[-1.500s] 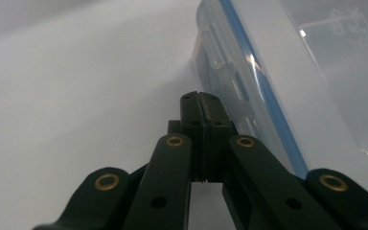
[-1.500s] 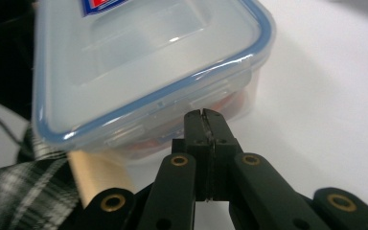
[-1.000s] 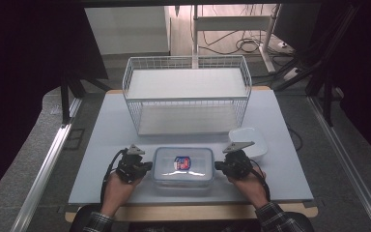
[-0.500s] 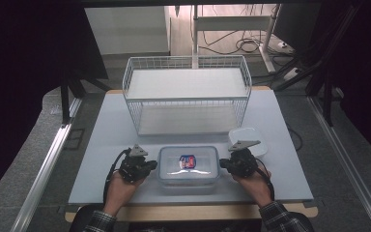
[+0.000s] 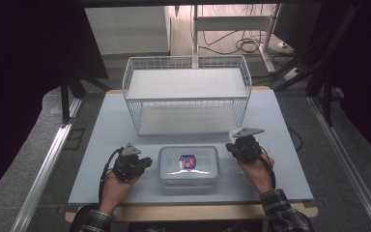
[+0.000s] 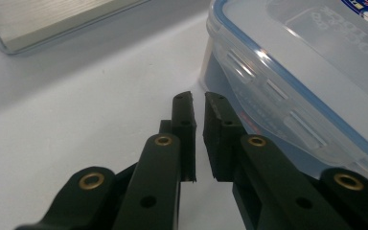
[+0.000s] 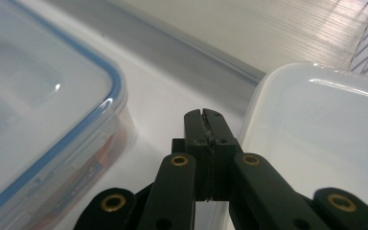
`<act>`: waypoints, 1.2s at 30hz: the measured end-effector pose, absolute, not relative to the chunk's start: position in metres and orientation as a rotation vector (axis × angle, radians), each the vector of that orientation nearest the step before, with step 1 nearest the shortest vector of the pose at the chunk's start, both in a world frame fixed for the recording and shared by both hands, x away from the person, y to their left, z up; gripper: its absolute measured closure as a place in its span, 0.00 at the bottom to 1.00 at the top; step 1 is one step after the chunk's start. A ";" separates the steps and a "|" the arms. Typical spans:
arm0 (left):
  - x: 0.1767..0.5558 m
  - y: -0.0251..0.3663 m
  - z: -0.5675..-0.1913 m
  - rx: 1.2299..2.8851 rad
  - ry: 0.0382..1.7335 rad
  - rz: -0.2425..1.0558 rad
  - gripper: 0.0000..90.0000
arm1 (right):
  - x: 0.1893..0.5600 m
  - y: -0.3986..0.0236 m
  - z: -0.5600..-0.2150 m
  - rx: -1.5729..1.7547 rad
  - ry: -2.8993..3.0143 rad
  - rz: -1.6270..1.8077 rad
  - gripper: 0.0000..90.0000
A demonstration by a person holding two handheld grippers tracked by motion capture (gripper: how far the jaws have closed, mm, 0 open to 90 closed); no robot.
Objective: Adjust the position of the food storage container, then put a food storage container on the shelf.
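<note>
Pale grey tabletop (image 5: 101, 145) under dim room light, dark surroundings beyond. Nearest the front edge, clear lidded container (image 5: 189, 165) with blue seal and side latches, flat on the table between both hands. Left gripper (image 5: 146, 162) just beside its left wall, jaws nearly together with a thin slit between, pinching nothing; side latch (image 6: 263, 93) close ahead. Right gripper (image 5: 229, 146) off the right rear corner, jaws pressed together, empty, poised over a white lid (image 7: 316, 143) lying beside. Farther back, wire basket (image 5: 187, 92), apart from everything. Likely step: working the latches. Best done by parting the jaws first, hooking one latch tab squarely, steadying the box from the opposite side, lifting gently to avoid sliding.
</note>
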State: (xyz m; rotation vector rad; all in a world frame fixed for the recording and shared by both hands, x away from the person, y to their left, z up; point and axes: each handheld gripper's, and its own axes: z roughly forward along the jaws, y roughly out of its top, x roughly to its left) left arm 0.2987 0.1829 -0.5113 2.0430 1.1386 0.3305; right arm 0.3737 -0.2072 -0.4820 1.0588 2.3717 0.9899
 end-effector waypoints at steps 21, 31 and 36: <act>0.296 0.205 -0.513 2.029 1.102 0.339 0.31 | 0.330 -0.234 -0.475 1.068 2.295 1.182 0.41; 0.295 0.203 -0.519 2.065 1.049 0.313 0.10 | 0.334 -0.228 -0.485 1.074 2.342 1.217 0.15; 0.294 0.200 -0.512 2.075 1.050 0.324 0.11 | 0.332 -0.219 -0.483 1.030 2.334 1.239 0.08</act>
